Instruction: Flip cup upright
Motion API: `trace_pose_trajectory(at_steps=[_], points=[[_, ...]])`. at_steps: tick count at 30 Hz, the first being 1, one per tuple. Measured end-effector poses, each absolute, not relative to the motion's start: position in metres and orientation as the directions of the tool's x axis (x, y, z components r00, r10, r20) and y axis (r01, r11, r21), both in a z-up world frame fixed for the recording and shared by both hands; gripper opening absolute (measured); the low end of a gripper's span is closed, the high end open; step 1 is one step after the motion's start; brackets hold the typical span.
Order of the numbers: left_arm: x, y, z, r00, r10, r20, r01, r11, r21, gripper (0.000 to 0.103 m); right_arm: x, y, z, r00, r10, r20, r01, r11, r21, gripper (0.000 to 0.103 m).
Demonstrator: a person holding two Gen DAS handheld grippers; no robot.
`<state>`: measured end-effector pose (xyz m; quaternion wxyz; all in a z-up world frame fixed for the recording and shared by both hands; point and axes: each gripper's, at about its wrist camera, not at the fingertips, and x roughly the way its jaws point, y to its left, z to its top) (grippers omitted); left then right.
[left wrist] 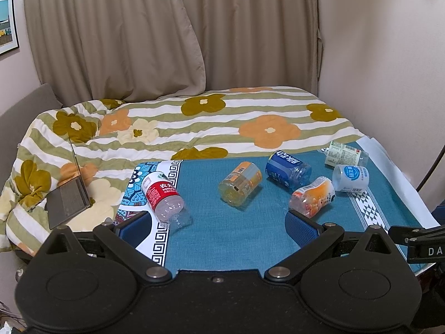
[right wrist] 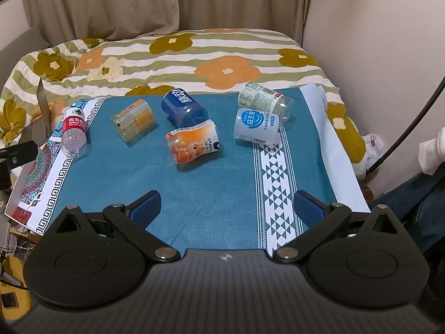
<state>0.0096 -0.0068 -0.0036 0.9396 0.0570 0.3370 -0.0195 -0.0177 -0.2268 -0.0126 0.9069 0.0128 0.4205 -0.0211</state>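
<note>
Several cut-bottle cups lie on their sides on the teal tablecloth point(left wrist: 222, 239) point(right wrist: 211, 183): a red-label cup point(left wrist: 164, 199) point(right wrist: 73, 130), a yellow-orange cup point(left wrist: 240, 186) point(right wrist: 133, 119), a blue cup point(left wrist: 286, 169) point(right wrist: 183, 107), an orange cartoon cup point(left wrist: 313, 196) point(right wrist: 192, 140), a white-and-blue cup point(left wrist: 350, 178) point(right wrist: 256, 126) and a green-print cup point(left wrist: 345, 154) point(right wrist: 264, 100). My left gripper point(left wrist: 218, 226) is open and empty, near the red-label and cartoon cups. My right gripper point(right wrist: 226, 207) is open and empty, short of the cups.
The cloth covers a table set against a bed with a flowered quilt point(left wrist: 194, 119) point(right wrist: 194, 55). An open laptop point(left wrist: 69, 197) rests on the quilt at the left. Curtains point(left wrist: 167, 27) and a wall point(left wrist: 389, 55) stand behind. A dark cable point(right wrist: 411, 122) hangs at the right.
</note>
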Motion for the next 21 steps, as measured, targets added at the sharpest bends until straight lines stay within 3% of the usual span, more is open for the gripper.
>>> trace_pose_trajectory(at_steps=[12,21], points=[[0.023,-0.03,0.008,0.757,0.062,-0.65,0.018,0.993,0.116,0.103,-0.003,-0.255,0.001,0.665,0.067,-0.744,-0.024,0.997,0.068,0.103],[0.063,-0.046,0.012,0.766,0.034,-0.642,0.076,0.987,0.143,0.103,0.032,-0.288,-0.008,0.63,0.093,-0.771,-0.047,0.996,0.082,0.103]])
